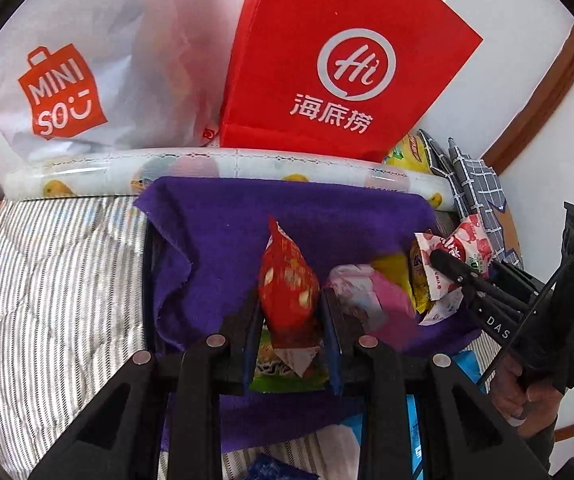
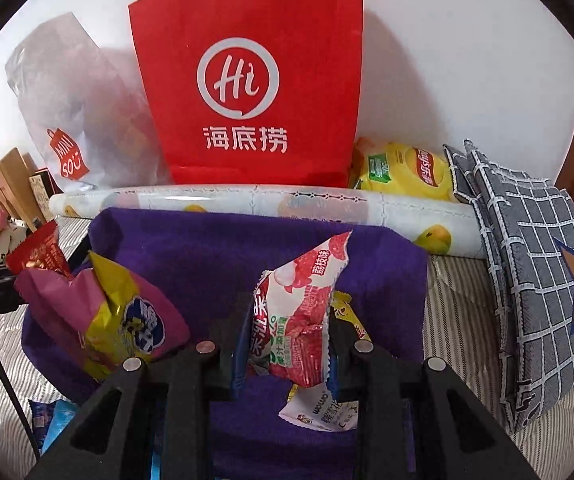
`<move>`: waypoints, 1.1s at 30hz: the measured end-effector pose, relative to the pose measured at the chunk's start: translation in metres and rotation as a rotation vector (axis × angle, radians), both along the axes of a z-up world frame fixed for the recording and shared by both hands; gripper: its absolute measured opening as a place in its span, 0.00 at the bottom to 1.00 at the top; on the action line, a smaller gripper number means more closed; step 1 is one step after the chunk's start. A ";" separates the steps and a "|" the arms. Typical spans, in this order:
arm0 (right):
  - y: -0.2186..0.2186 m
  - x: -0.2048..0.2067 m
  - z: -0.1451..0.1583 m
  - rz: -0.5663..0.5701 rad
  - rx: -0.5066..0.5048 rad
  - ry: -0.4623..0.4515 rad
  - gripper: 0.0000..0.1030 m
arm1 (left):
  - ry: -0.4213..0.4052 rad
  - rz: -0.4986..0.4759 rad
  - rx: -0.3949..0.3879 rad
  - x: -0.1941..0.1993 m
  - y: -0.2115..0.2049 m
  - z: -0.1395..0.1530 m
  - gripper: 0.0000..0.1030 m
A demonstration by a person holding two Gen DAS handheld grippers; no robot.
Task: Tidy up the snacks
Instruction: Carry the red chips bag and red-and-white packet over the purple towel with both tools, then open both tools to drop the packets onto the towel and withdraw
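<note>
My left gripper (image 1: 290,312) is shut on a red snack packet (image 1: 287,280), held upright over a purple cloth (image 1: 215,240). A green packet (image 1: 283,376) lies below it. My right gripper (image 2: 289,328) is shut on a white and red lychee packet (image 2: 303,312), also upright above the cloth (image 2: 207,248). In the left wrist view, the right gripper (image 1: 447,266) and its packet (image 1: 469,246) hang at the right, with a hand (image 1: 527,392) on the handle. A pink and yellow packet (image 2: 119,320) lies on the cloth between the grippers, and a white packet (image 2: 319,412) lies under the right one.
A red paper bag (image 2: 247,80) and a white Miniso bag (image 1: 67,92) stand against the wall behind a rolled fruit-print mat (image 1: 207,164). A yellow chips bag (image 2: 403,172) and a grey checked pillow (image 2: 535,260) sit at the right. Striped bedding (image 1: 47,280) spreads left.
</note>
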State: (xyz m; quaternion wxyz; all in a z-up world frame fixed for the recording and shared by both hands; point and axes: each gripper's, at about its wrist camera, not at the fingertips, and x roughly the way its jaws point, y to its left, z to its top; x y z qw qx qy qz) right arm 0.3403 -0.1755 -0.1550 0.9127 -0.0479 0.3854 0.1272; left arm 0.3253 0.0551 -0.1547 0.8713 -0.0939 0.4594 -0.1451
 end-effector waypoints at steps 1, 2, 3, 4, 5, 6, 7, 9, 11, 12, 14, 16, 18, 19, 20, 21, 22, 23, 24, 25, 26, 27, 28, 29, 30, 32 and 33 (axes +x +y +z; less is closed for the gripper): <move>0.000 0.000 0.000 0.002 -0.003 0.000 0.28 | 0.005 -0.005 0.001 0.001 -0.002 -0.002 0.27; 0.000 0.000 0.000 0.005 -0.005 -0.001 0.28 | 0.009 -0.007 0.003 0.002 -0.003 -0.003 0.27; 0.001 0.000 0.000 0.008 -0.009 0.000 0.28 | 0.016 -0.012 0.009 0.003 -0.006 -0.006 0.25; 0.001 0.000 -0.001 0.009 -0.011 0.002 0.28 | 0.022 -0.015 0.011 0.004 -0.008 -0.007 0.25; 0.001 0.001 -0.001 0.010 -0.013 0.003 0.28 | 0.022 -0.018 0.010 0.004 -0.009 -0.008 0.25; 0.001 0.000 -0.001 0.009 -0.012 0.001 0.28 | 0.026 -0.023 0.008 0.005 -0.011 -0.009 0.25; 0.001 0.000 -0.001 0.010 -0.011 -0.001 0.28 | 0.028 -0.027 0.006 0.005 -0.012 -0.009 0.25; 0.001 0.001 -0.002 0.014 -0.018 0.003 0.28 | 0.029 -0.034 0.006 0.005 -0.014 -0.009 0.25; 0.001 0.002 -0.004 0.015 -0.020 0.013 0.28 | 0.031 -0.040 0.012 0.005 -0.015 -0.009 0.25; 0.001 0.002 -0.005 0.016 -0.019 0.019 0.28 | 0.033 -0.041 0.013 0.006 -0.015 -0.010 0.25; 0.001 0.003 -0.007 0.014 -0.023 0.028 0.28 | 0.041 -0.044 0.010 0.006 -0.016 -0.012 0.25; 0.000 0.004 -0.008 0.013 -0.020 0.033 0.30 | 0.040 -0.041 0.013 0.006 -0.015 -0.012 0.25; 0.000 0.004 -0.007 0.011 -0.016 0.027 0.30 | 0.039 -0.040 0.009 0.006 -0.014 -0.012 0.25; 0.000 0.003 -0.005 0.010 -0.016 0.022 0.30 | 0.040 -0.040 0.007 0.006 -0.013 -0.012 0.25; 0.000 0.003 -0.005 0.007 -0.019 0.019 0.30 | 0.041 -0.040 0.007 0.006 -0.013 -0.012 0.25; 0.000 0.003 -0.004 0.004 -0.024 0.018 0.30 | 0.041 -0.040 0.007 0.006 -0.013 -0.012 0.26; 0.000 0.003 -0.004 0.003 -0.024 0.018 0.30 | 0.042 -0.040 0.007 0.006 -0.013 -0.012 0.27; 0.000 0.002 -0.004 0.001 -0.025 0.018 0.30 | 0.041 -0.042 0.004 0.005 -0.013 -0.011 0.28; 0.000 0.002 -0.004 -0.003 -0.027 0.018 0.30 | 0.041 -0.043 0.004 0.005 -0.013 -0.011 0.30; -0.001 0.001 -0.003 -0.009 -0.028 0.018 0.31 | 0.042 -0.044 0.004 0.004 -0.013 -0.011 0.34; -0.002 0.000 -0.002 -0.013 -0.026 0.019 0.34 | 0.045 -0.046 0.004 0.003 -0.014 -0.011 0.37; -0.003 -0.001 -0.001 -0.019 -0.021 0.017 0.38 | 0.042 -0.048 0.004 0.002 -0.014 -0.011 0.39; -0.004 -0.002 0.002 -0.026 -0.015 0.012 0.40 | 0.040 -0.049 0.004 0.000 -0.014 -0.010 0.42; -0.005 -0.004 0.004 -0.030 -0.010 0.006 0.44 | 0.038 -0.048 0.007 -0.002 -0.014 -0.008 0.44; -0.006 -0.006 0.007 -0.034 -0.004 0.000 0.49 | 0.040 -0.049 0.007 -0.003 -0.014 -0.007 0.50; -0.008 -0.012 0.014 -0.039 0.005 -0.017 0.55 | 0.046 -0.051 0.016 -0.006 -0.015 -0.004 0.59; -0.008 -0.014 0.017 -0.040 0.007 -0.023 0.57 | 0.045 -0.050 0.021 -0.008 -0.015 -0.003 0.59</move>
